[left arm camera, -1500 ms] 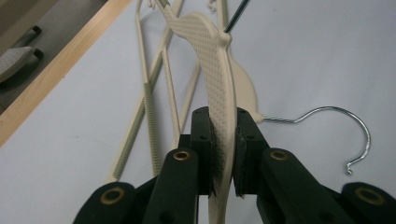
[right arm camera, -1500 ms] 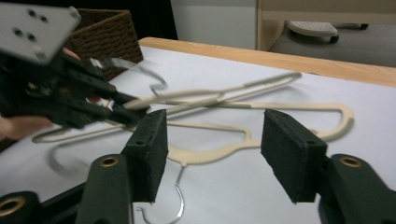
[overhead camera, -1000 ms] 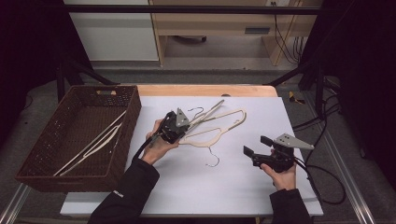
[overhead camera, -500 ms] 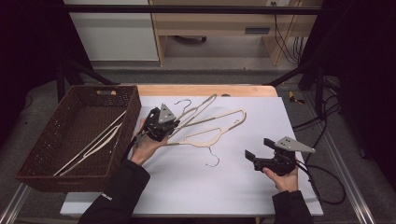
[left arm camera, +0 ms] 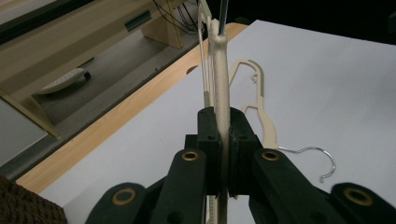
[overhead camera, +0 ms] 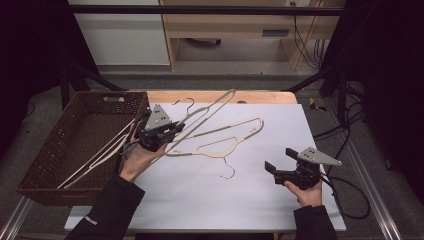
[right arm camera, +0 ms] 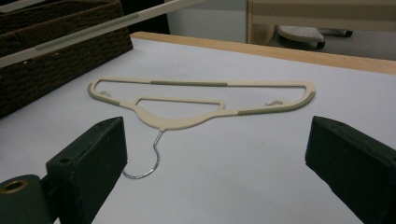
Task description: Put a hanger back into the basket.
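Observation:
My left gripper [overhead camera: 170, 131] is shut on a cream plastic hanger [overhead camera: 210, 107] and holds it tilted above the table, beside the basket's right wall. In the left gripper view the pads [left arm camera: 208, 140] pinch the hanger [left arm camera: 219, 70] edge-on. A second cream hanger [overhead camera: 235, 136] lies flat on the white table top [overhead camera: 200, 200], its wire hook [overhead camera: 228, 172] pointing toward me. My right gripper [overhead camera: 278, 159] hovers low to the right of it, open. Its jaws have just been opening further with nothing between them. The right gripper view frames that flat hanger [right arm camera: 187, 119] beyond my right gripper [right arm camera: 219, 154].
A brown wicker basket [overhead camera: 60, 135] stands at the table's left, with several pale hangers [overhead camera: 97, 157] lying in it. The basket's wall [right arm camera: 56, 60] also rises at the left of the right gripper view. A wooden strip [overhead camera: 260, 96] edges the table's far side.
My left gripper has risen and moved left toward the basket, carrying the hanger with it. The right hand has stayed in place while its jaws spread a little wider.

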A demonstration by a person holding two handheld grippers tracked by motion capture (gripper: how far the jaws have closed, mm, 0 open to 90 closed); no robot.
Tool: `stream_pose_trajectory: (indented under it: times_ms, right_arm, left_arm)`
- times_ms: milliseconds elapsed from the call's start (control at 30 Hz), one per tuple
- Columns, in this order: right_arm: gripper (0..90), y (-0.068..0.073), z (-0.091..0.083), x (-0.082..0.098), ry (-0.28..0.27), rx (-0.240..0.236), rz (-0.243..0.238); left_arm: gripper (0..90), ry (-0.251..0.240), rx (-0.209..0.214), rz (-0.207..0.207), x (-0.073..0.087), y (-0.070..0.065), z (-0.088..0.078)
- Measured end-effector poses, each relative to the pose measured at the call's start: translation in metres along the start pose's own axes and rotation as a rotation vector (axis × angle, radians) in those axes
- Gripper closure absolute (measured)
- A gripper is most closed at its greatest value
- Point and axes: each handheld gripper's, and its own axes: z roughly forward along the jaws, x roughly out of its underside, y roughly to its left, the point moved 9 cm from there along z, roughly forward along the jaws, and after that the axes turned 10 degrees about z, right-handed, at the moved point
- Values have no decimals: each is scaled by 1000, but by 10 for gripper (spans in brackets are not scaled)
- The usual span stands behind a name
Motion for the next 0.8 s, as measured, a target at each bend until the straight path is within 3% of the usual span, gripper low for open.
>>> stream_pose_trajectory:
  times_ms: [233, 300, 467, 633, 800]
  right_arm:
    - [52, 0, -2, -1, -7, -1, -9]
    - [50, 0, -2, -1, -4, -1, -10]
    - [50, -1, -3, -1, -1, 5, -5]
    - [49, -1, -2, -1, 0, 6, -11]
    - [49, -1, -2, 0, 2, 8, -9]
  left_arm:
    - [859, -35, 41, -11, -16, 5, -28]
    - [859, -29, 34, 5, -18, 10, -36]
    - [859, -39, 13, -2, -19, 24, -56]
    - [859, -28, -19, 7, -13, 38, -73]
    - [859, -14, -66, -15, 3, 61, -92]
